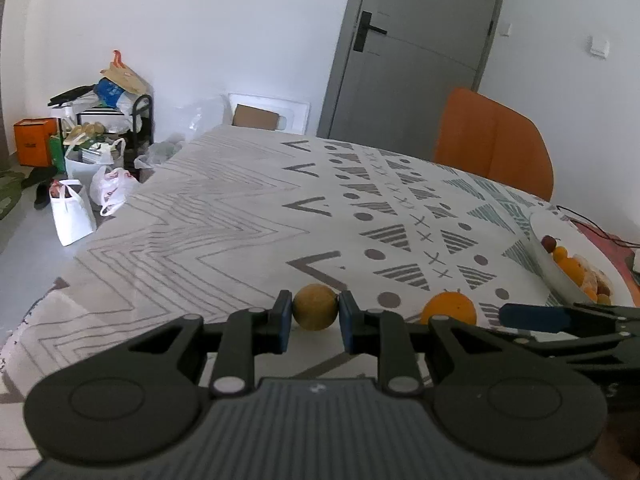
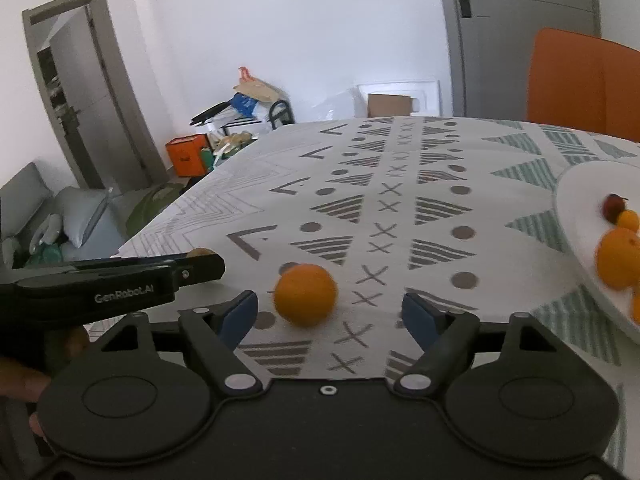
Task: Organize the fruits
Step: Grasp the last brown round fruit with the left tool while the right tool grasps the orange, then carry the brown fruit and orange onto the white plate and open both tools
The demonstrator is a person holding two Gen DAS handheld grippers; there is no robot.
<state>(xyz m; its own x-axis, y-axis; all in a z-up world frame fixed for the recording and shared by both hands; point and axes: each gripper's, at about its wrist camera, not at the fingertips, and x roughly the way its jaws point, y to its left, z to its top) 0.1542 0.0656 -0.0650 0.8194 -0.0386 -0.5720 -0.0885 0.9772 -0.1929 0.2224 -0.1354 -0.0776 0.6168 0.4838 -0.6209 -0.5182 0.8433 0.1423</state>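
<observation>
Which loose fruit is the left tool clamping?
The dull yellow-brown round fruit, pinched between the left tool pads. The bright orange beside it sits free on the tablecloth; the rest are in the white plate.

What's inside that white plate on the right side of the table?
The white plate holds oranges and a small red fruit. Its far part runs out of frame, so the rest is unseen.

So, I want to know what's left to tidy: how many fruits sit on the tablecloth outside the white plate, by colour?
yellow-brown fruit: 1, between the pads of the left gripper
orange fruit: 1
Total: 2
</observation>
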